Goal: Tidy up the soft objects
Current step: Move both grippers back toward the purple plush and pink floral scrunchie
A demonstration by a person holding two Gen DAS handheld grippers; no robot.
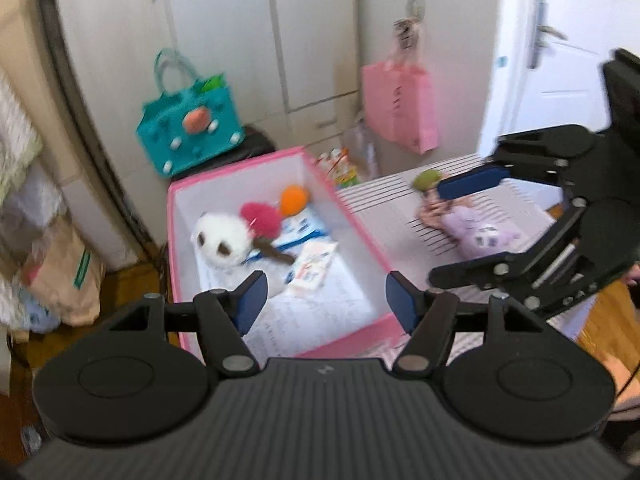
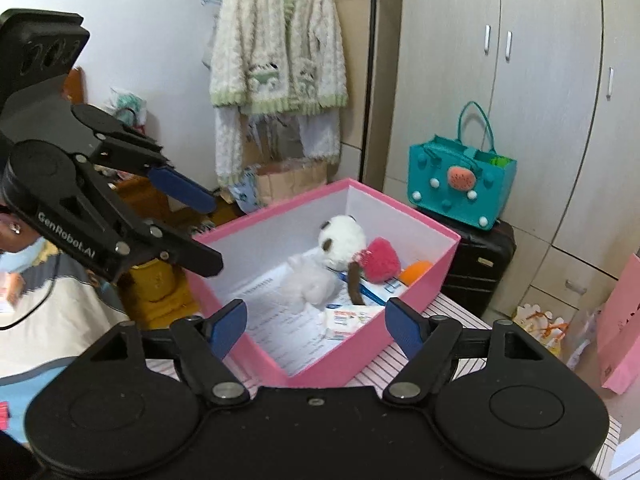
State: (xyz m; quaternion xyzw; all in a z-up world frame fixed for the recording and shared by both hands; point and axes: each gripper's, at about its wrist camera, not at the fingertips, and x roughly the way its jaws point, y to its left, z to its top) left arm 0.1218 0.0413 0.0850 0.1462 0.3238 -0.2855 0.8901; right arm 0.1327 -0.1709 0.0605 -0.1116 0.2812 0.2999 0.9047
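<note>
while both grippers gape empty, the panda plush (image 2: 340, 240) lies in the pink box (image 2: 400, 208).

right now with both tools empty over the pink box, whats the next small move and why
Probably swing the right tool toward the purple plush lying on the striped surface outside the pink box. The white panda plush and pink plush are already inside, and both tools stand open, holding nothing.

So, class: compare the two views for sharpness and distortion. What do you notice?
Left wrist view: motion-blurred throughout, the pink box and white plush smeared, the door overexposed. Right wrist view: sharper, with dark fisheye corners and bowed wardrobe doors.
</note>
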